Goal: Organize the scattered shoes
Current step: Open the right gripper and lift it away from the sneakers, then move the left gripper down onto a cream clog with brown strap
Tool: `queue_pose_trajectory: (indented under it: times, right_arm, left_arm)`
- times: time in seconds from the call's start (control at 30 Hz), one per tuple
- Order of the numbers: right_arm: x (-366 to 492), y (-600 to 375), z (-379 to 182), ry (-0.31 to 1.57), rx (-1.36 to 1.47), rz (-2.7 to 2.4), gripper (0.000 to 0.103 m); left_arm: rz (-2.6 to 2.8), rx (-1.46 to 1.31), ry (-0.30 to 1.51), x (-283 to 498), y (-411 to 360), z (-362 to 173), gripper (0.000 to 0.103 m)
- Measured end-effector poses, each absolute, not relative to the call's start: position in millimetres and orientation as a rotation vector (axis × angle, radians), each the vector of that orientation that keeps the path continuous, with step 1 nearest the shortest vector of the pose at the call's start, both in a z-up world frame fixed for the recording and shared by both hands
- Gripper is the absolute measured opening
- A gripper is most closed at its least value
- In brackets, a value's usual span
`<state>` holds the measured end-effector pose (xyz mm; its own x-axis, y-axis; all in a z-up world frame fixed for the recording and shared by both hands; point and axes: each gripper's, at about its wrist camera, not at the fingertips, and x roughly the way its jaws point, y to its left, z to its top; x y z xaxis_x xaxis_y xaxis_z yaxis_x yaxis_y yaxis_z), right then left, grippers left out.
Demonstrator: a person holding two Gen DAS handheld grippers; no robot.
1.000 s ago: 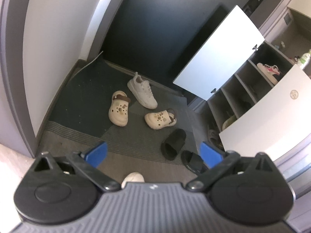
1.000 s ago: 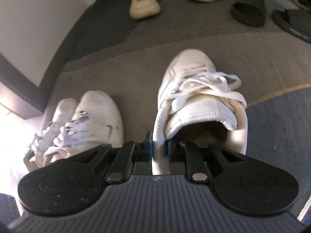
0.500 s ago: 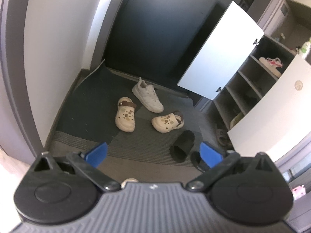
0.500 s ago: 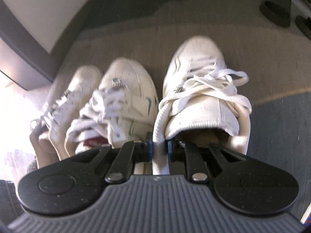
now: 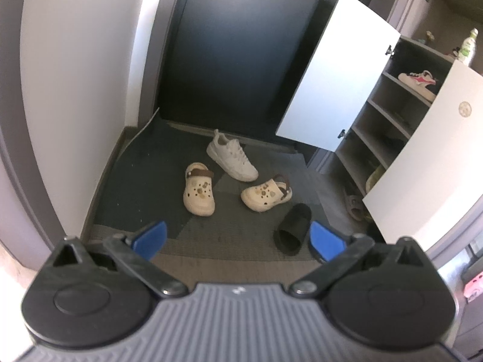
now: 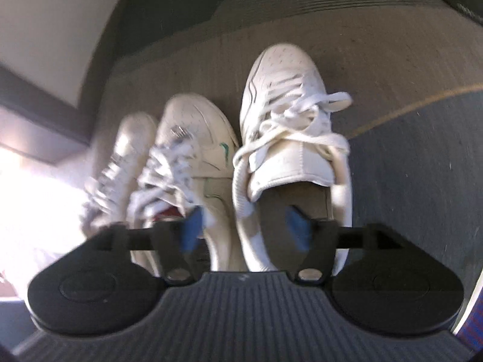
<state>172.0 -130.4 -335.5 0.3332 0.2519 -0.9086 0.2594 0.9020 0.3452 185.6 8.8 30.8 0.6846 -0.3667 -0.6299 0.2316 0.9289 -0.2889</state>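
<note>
My right gripper (image 6: 241, 226) has its fingers spread either side of the white sneaker's (image 6: 289, 138) collar, gripping nothing; that sneaker sits on the mat just beside the green-trim sneaker (image 6: 196, 157). My left gripper (image 5: 238, 239) hangs spread and empty, well short of two cream clogs (image 5: 199, 193) near the open shoe cabinet (image 5: 389, 138).

Left gripper (image 5: 238, 236) wide open, raised; right gripper (image 6: 244, 226) open, low.

left wrist high over mat (image 5: 145, 181), right wrist low, near sneakers (image 6: 289, 114)

Cream clogs (image 5: 199, 194), black slide (image 5: 294, 229), sneakers (image 6: 283, 138) seemingly white.
</note>
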Motion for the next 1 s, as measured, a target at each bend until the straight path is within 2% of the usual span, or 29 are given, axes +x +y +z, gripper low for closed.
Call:
queue_pose_trajectory:
  times: [0.03, 0.23, 0.4, 0.57, 0.67, 0.83, 1.0]
  right_arm:
    - [170.6, -134.3, -325.0, 1.237, 0.478, -0.004, 0.086]
    - [149.7, -156.9, -241.4, 1.177, 0.44, -0.009, 0.086]
    - [117.4, -160.5, -138.5, 1.067, 0.363, 0.062, 0.087]
    - [97.0, -156.7, -67.2, 0.984, 0.25, 0.102, 0.087]
    - [79.7, -158.3, -57.7, 0.91, 0.293, 0.107, 0.087]
    - [48.9, -161.0, -53.9, 0.77, 0.401, 0.108, 0.087]
    - [21.0, -162.6, -50.4, 0.639, 0.484, 0.108, 0.087]
  left_arm:
    - [-0.339, -0.189, 0.744, 184.8, 6.2, 31.2, 0.103]
    - [-0.342, -0.153, 0.734, 180.9, -7.4, 34.1, 0.103]
    - [-0.326, -0.088, 0.711, 181.4, -15.9, 33.8, 0.103]
    - [-0.296, -0.053, 0.749, 206.7, -22.0, 25.9, 0.103]
    - [-0.26, -0.011, 0.764, 237.6, -24.0, 14.7, 0.103]
    - [-0.242, 0.26, 0.746, 283.4, -50.9, -13.3, 0.103]
    - [-0.232, 0.252, 0.824, 350.7, -74.7, -66.2, 0.103]
